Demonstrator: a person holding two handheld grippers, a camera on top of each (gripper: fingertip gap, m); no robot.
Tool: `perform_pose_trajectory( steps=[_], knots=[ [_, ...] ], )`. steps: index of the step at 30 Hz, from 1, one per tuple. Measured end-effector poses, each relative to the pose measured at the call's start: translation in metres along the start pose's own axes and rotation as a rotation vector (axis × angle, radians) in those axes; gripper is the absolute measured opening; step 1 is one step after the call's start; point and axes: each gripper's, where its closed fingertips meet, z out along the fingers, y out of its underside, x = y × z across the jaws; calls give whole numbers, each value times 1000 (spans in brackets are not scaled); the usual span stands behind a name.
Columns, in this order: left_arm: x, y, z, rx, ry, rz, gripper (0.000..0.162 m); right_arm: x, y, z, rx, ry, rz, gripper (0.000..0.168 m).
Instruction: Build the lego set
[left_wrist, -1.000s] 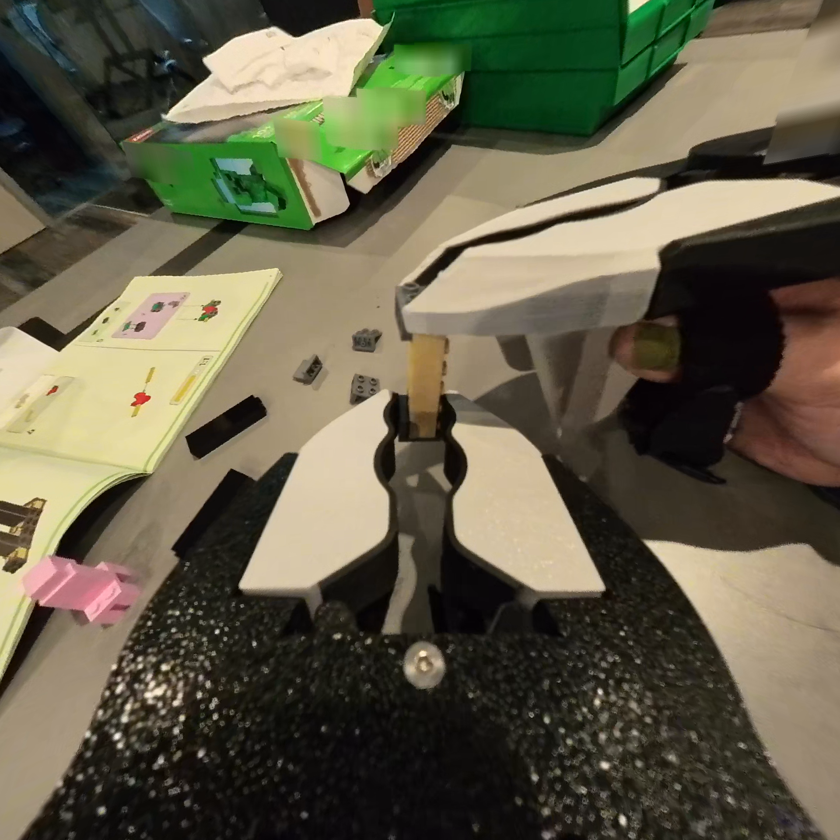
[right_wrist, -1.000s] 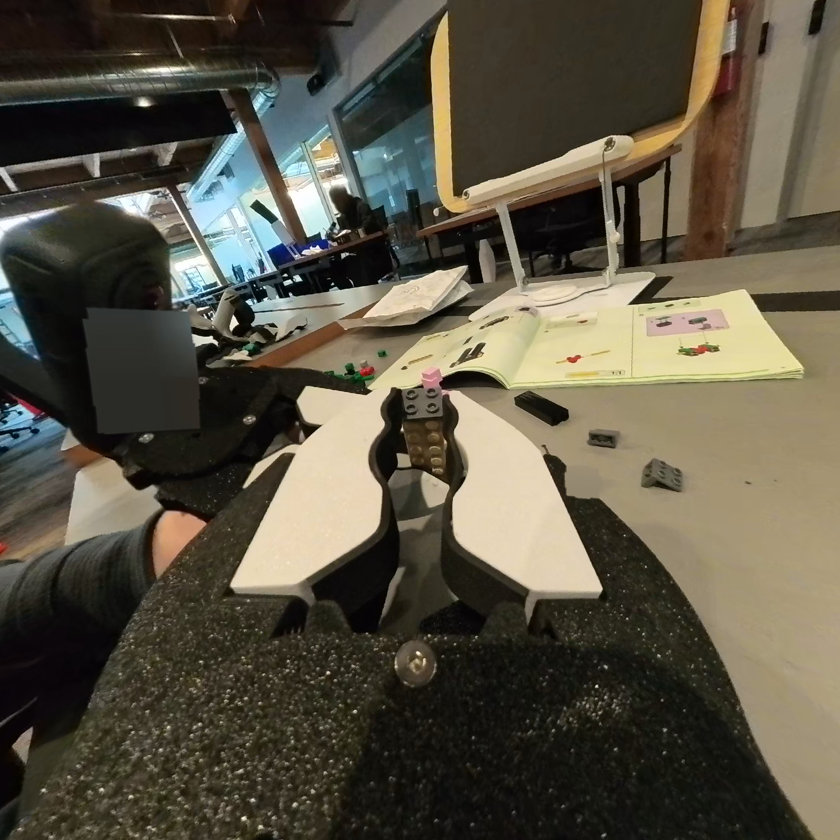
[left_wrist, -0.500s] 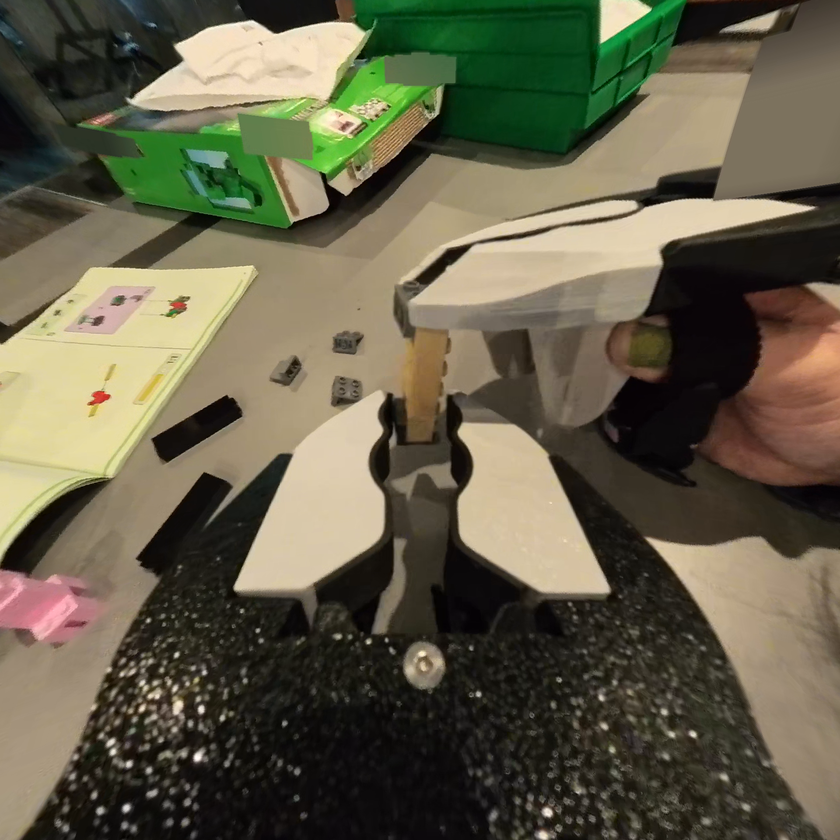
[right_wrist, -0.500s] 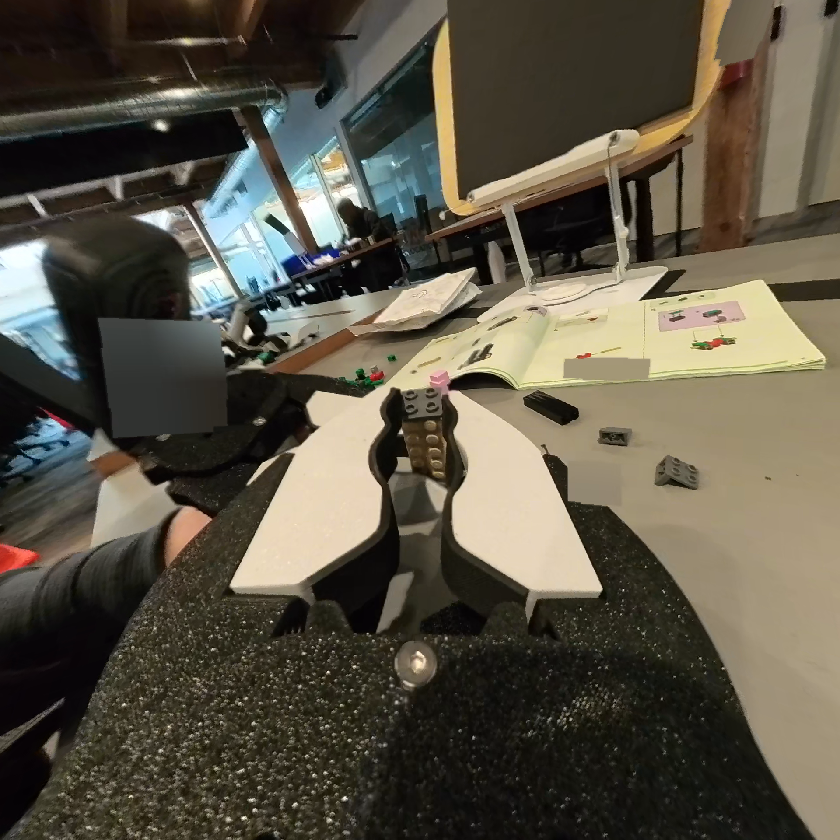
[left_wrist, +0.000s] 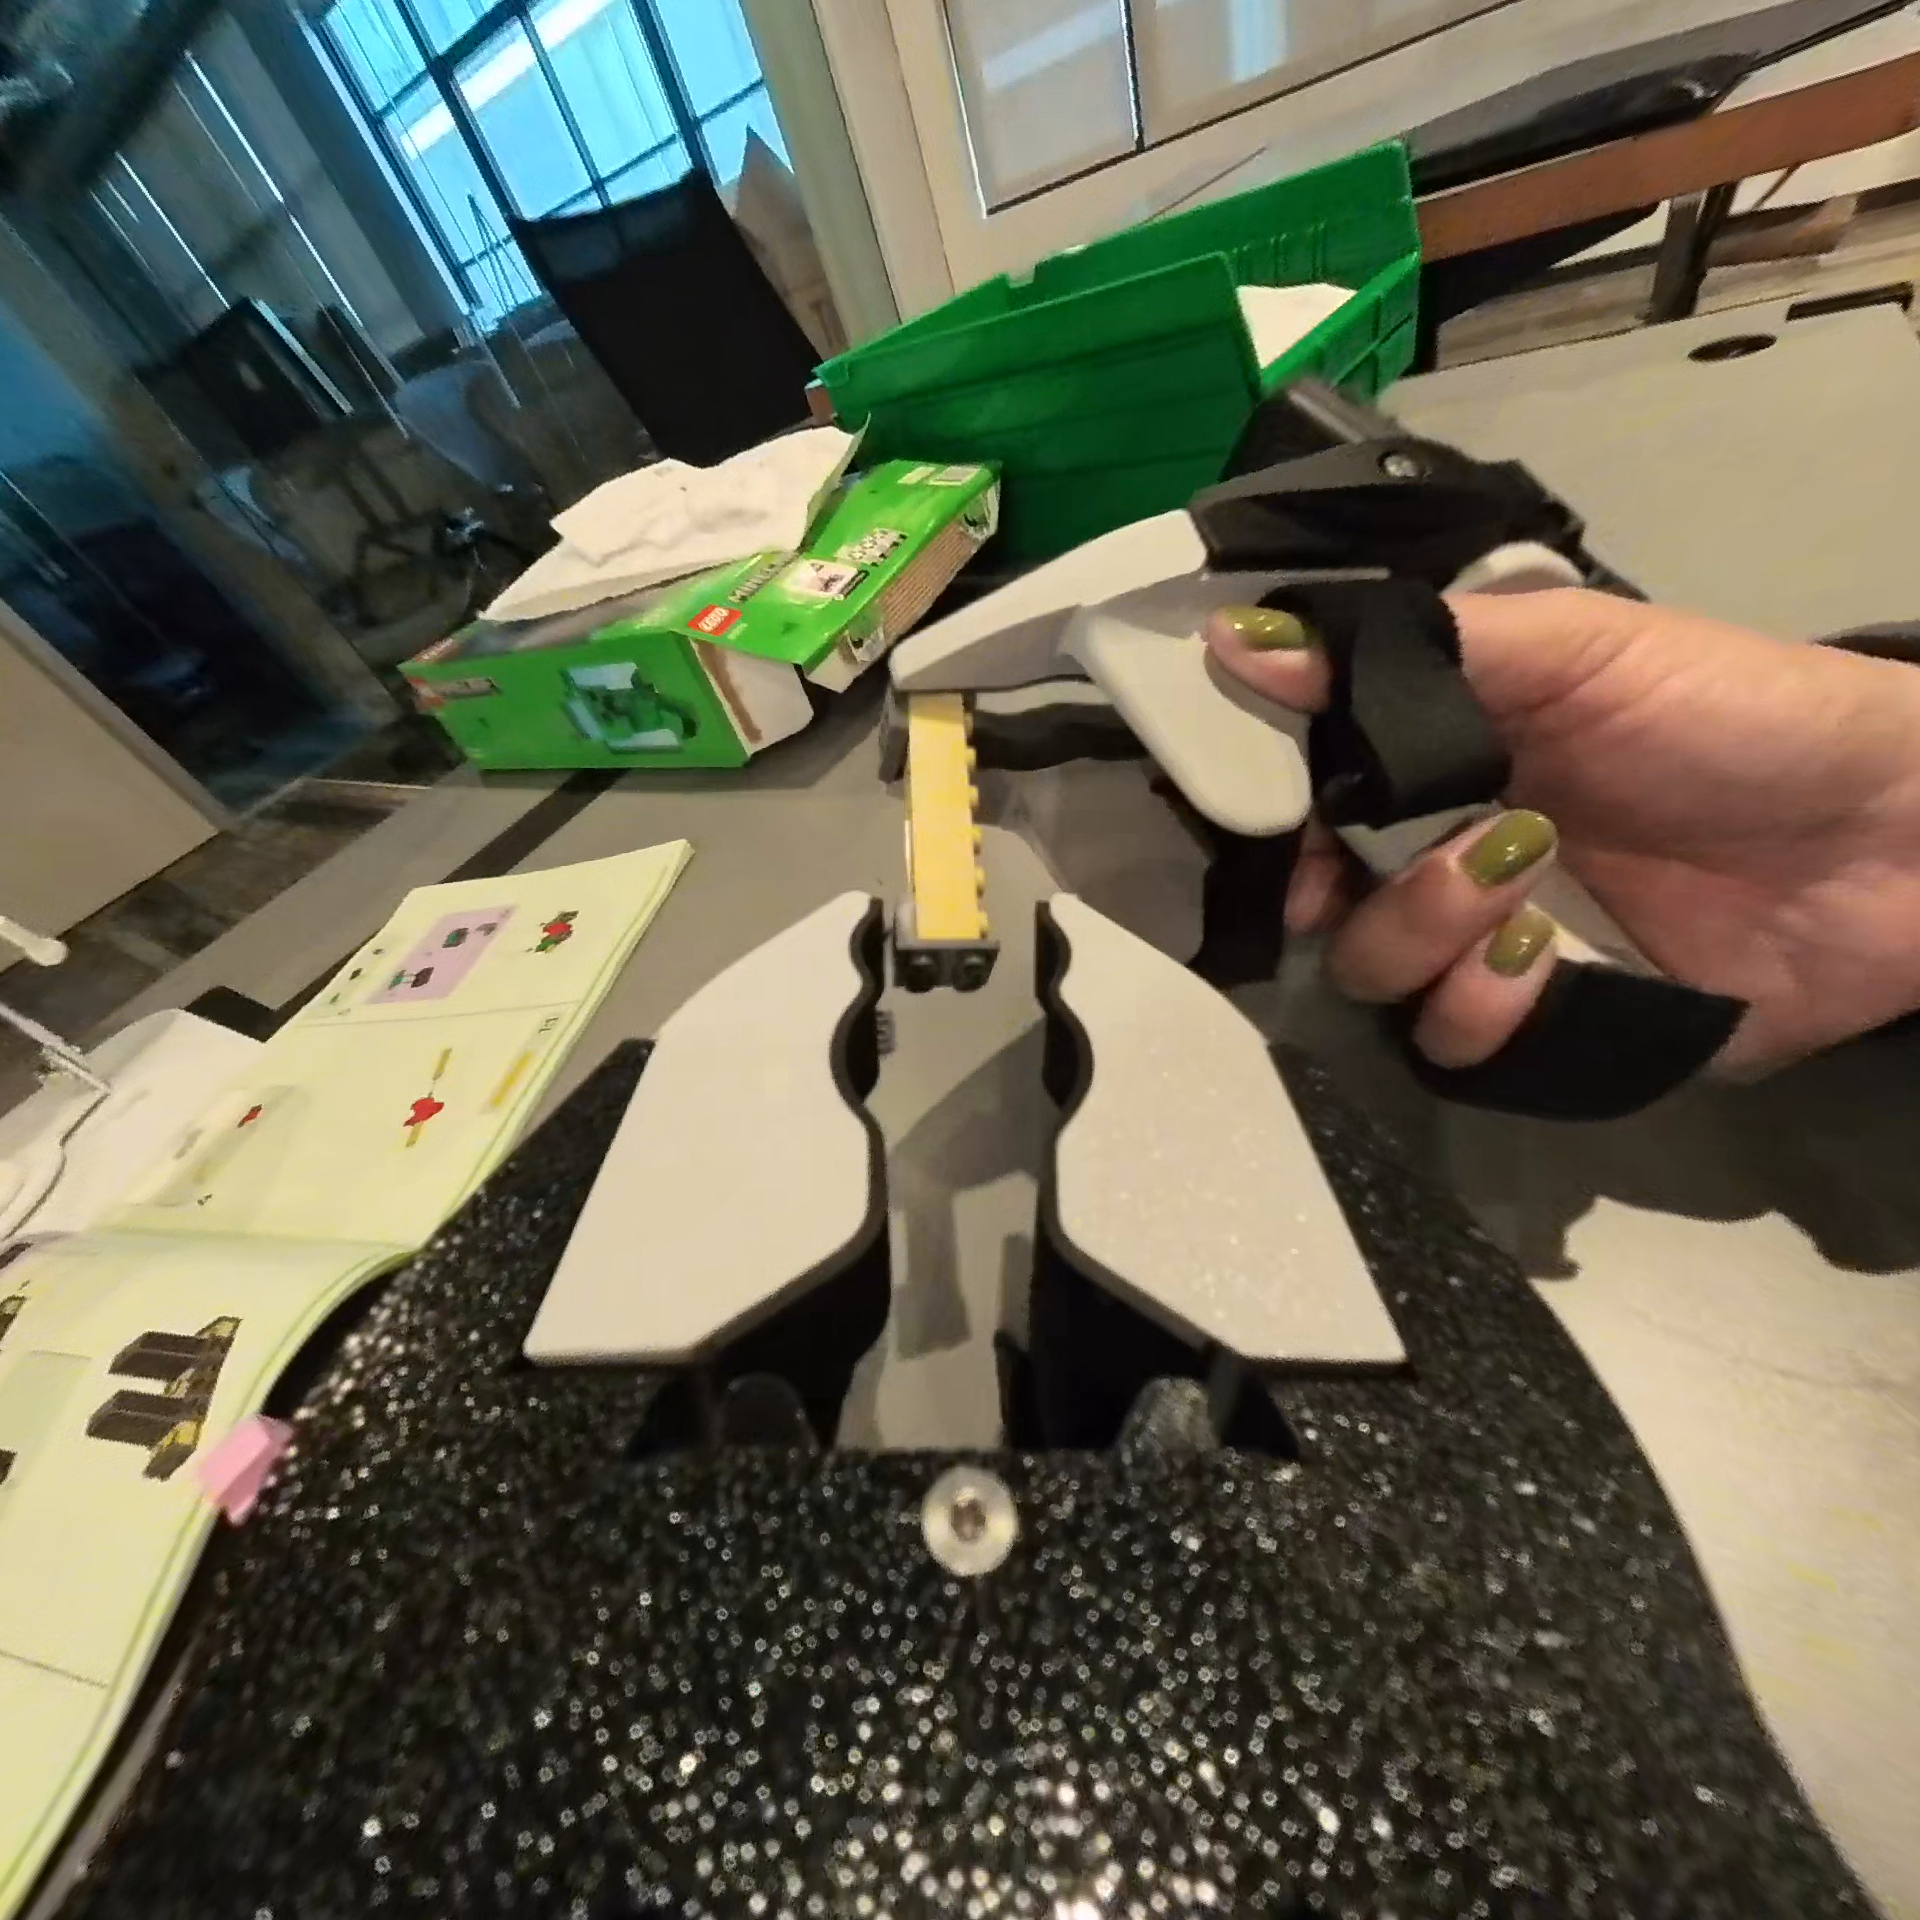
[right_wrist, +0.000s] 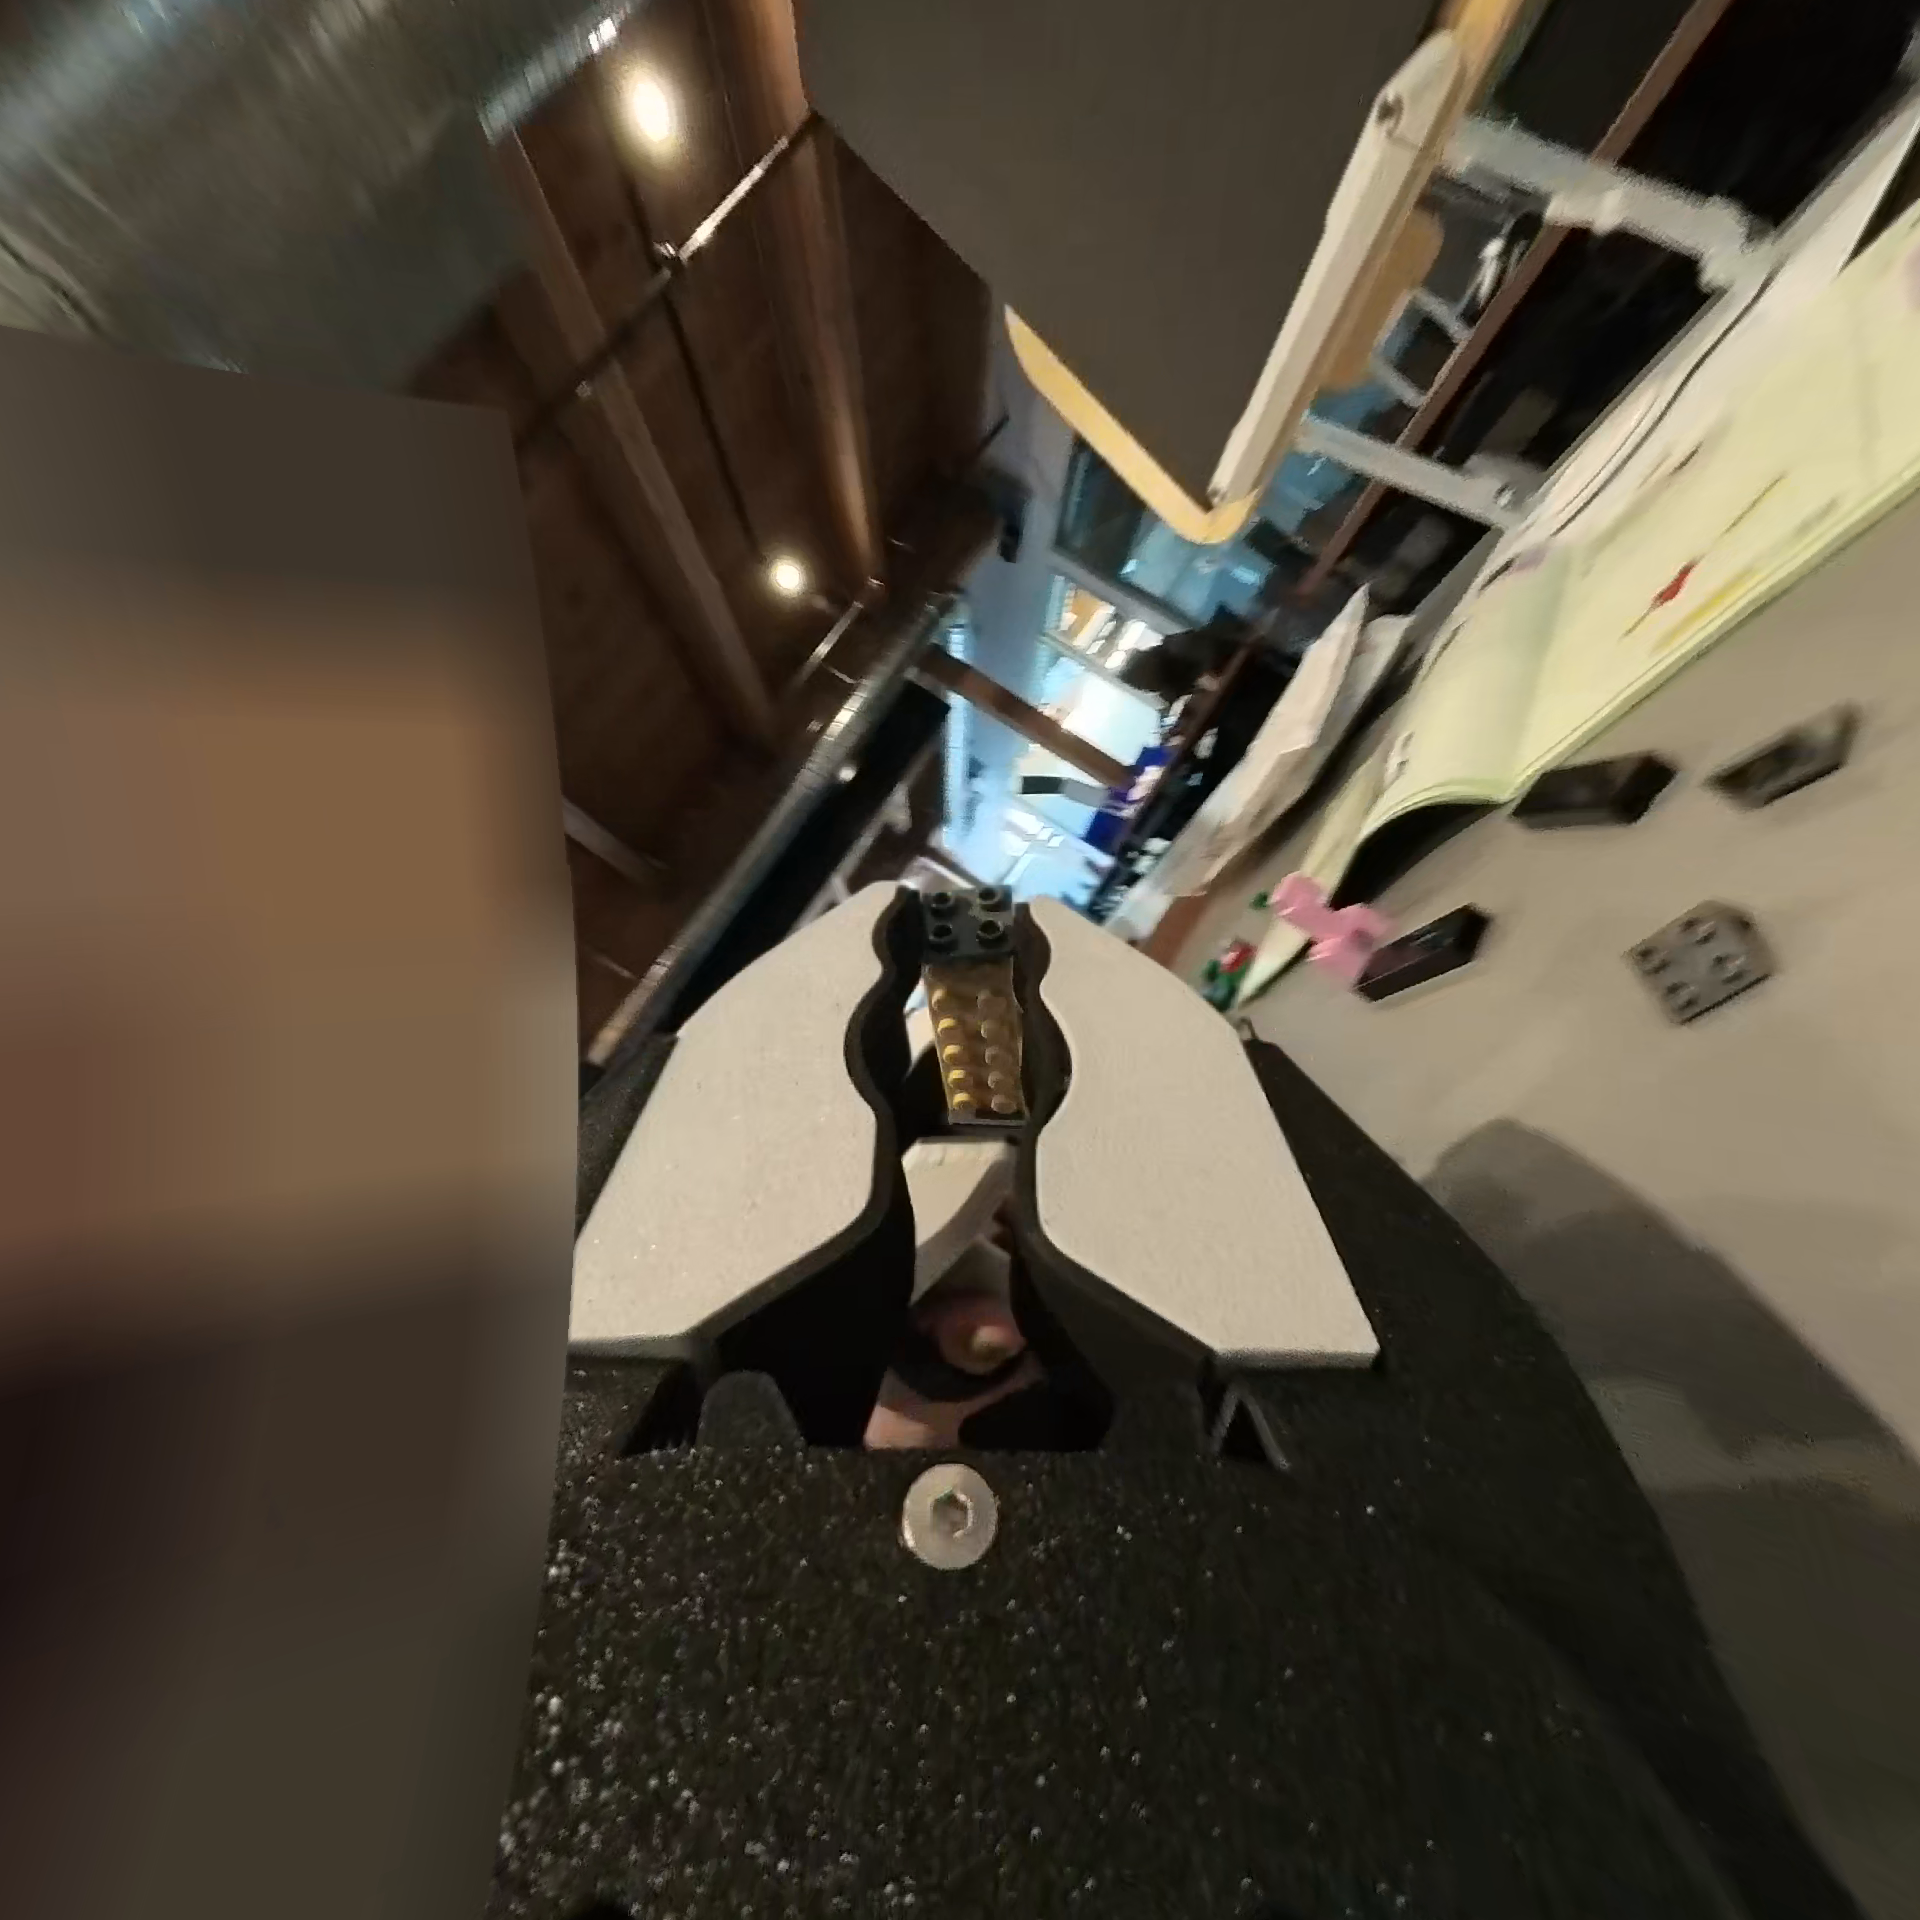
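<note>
A tan studded brick (left_wrist: 943, 821) with a dark grey brick (left_wrist: 948, 956) on its near end hangs from my right gripper (left_wrist: 906, 717), which is shut on its top end and held by a hand (left_wrist: 1621, 821). My left gripper (left_wrist: 961, 925) is open, and the grey end sits between its tips with a small gap on each side. In the right wrist view, my right gripper (right_wrist: 961, 909) is clamped on the tan brick (right_wrist: 977, 1049), with another dark grey brick (right_wrist: 961, 920) at the tips.
An open instruction booklet (left_wrist: 416, 1049) lies at the left with a pink piece (left_wrist: 249, 1465) on it. A green set box (left_wrist: 665, 665) and a green bin (left_wrist: 1122, 384) stand behind. Black bricks (right_wrist: 1590, 790) and a grey plate (right_wrist: 1699, 961) lie on the grey table (left_wrist: 1662, 1403).
My left gripper has opened and let go of the brick assembly, which now hangs from the right gripper alone. Both views have tilted upward, and the right one has rolled sideways.
</note>
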Motion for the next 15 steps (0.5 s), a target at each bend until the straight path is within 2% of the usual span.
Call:
perform_pose_trajectory(
  steps=[3, 11, 15],
  knots=[
    [-3, -5, -3, 29, -28, 31, 18, -3, 1, 1, 4, -29, 60, 16],
    [-6, -7, -7, 17, -61, 89, 17, -5, 2, 3, 2, -52, 63, 16],
    [-1, -10, -7, 50, 10, -32, 19, -7, 0, 2, 0, -83, 43, 16]
  ],
)
